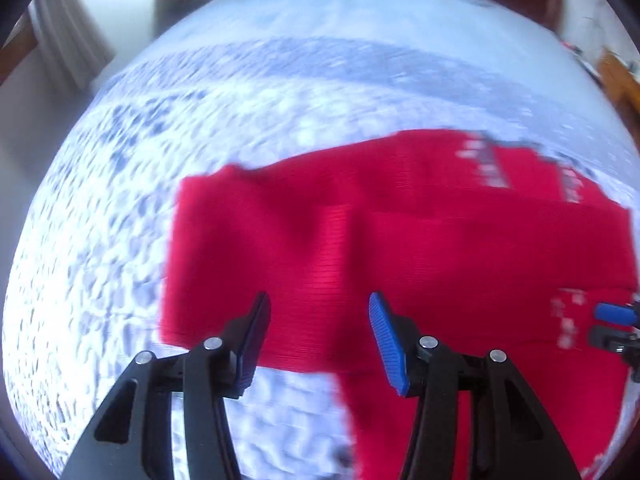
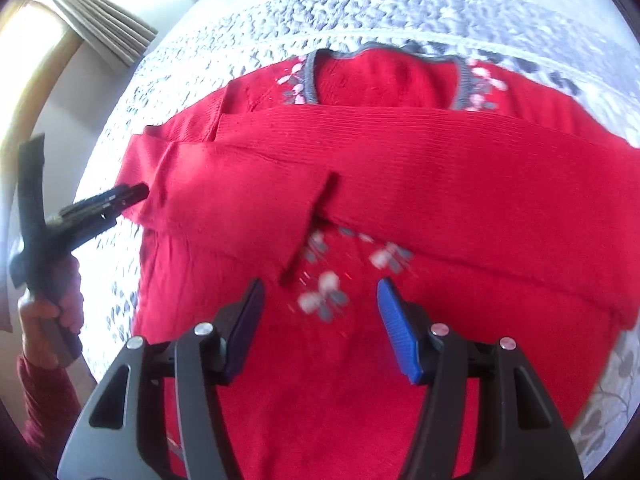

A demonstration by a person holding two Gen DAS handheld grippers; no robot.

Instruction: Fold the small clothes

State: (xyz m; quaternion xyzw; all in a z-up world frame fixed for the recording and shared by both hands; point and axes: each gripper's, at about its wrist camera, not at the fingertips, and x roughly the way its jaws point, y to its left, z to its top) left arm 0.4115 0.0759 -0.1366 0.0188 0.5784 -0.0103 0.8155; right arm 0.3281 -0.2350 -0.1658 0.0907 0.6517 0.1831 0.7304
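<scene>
On the quilted bedspread (image 2: 360, 12) our red sweater (image 2: 400, 168) lies flat, sleeves folded across its chest, long axis running toward the grey collar (image 2: 310, 80). Our right gripper (image 2: 320, 312) hovers released over its body; the left gripper (image 1: 316, 332), apparently empty, stands parted beside its sleeve edge.

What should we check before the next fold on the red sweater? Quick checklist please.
1. Left gripper empty, jaws apart: ok.
2. Right gripper empty, jaws apart above the cloth: ok.
3. Both sleeves folded across the red sweater body: ok.
4. Sweater lying flat on the bedspread: ok, minor ripples by the left edge.
5. Grey neckline facing away, hem side nearest the grippers: ok.
6. Hem edge visible for grasping: cannot tell, hidden below the gripper bodies.
</scene>
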